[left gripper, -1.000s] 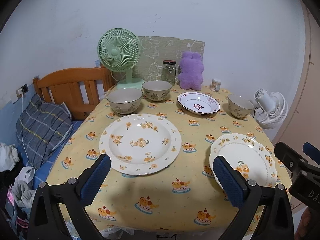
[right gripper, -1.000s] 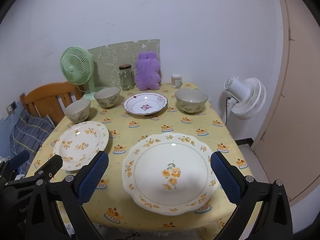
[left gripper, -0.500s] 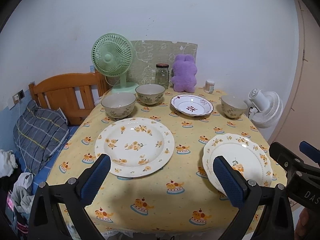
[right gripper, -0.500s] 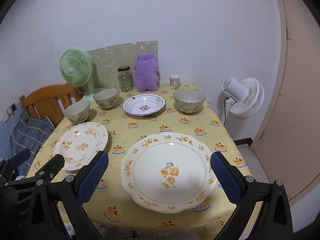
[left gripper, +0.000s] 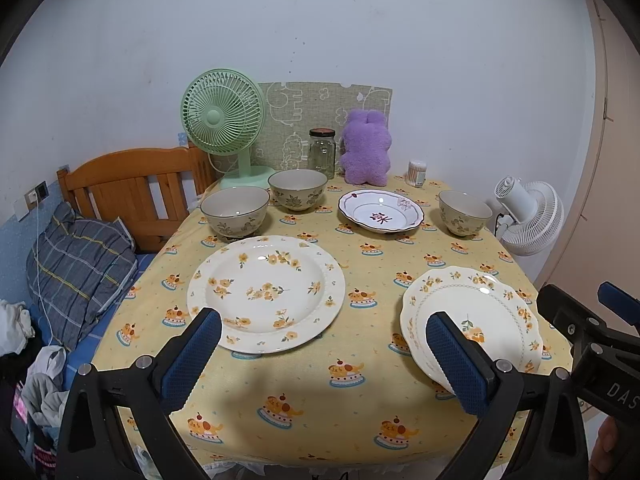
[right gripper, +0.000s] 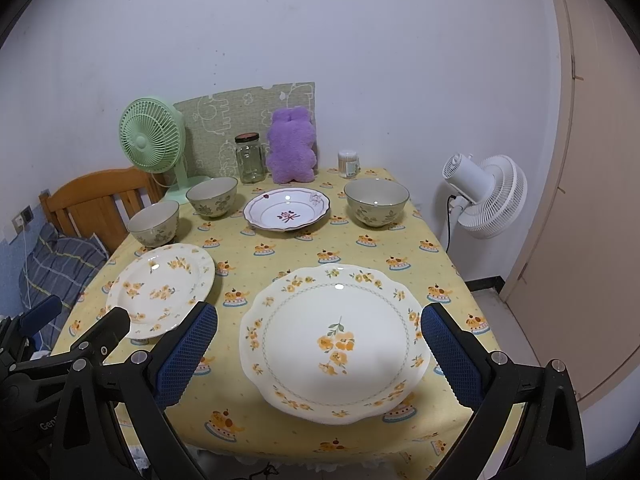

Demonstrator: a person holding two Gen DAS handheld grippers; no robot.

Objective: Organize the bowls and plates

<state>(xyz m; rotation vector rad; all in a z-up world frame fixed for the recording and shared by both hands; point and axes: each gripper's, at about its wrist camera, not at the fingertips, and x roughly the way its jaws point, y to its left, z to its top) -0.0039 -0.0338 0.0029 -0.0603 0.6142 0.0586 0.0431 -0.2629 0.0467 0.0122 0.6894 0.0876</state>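
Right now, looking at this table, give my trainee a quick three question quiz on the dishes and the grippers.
1. How many bowls stand on the table?
2. True or false: the right gripper is shut on the scalloped plate.
3. Which dish lies between two bowls in the back row: A) purple-patterned plate, B) round flowered plate?

Key: 1) three; 2) false, both grippers are open; 3) A.
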